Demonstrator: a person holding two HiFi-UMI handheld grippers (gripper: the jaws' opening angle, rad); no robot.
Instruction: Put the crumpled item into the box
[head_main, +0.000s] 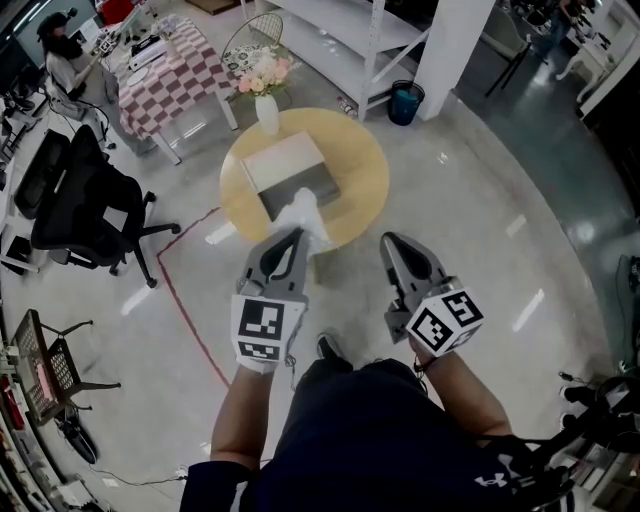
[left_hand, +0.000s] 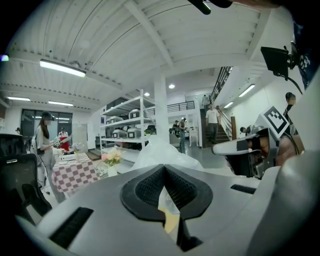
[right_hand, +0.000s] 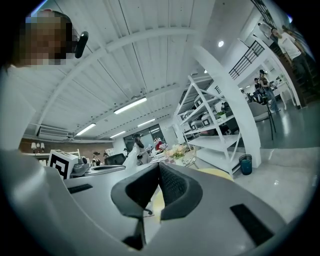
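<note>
Two grippers, both closed: the left gripper (head_main: 293, 238) pinches the crumpled item (head_main: 305, 212), with the box (head_main: 285, 168) straight ahead just beyond it, while the right gripper (head_main: 396, 246) holds nothing.

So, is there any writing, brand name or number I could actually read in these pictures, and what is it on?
No readable words or numbers anywhere.
Left cube and right cube: black-and-white square patterns, not letters.
Dark shirt: a small white logo, too small to make out.
Shelves: any print there is too small to read.
</note>
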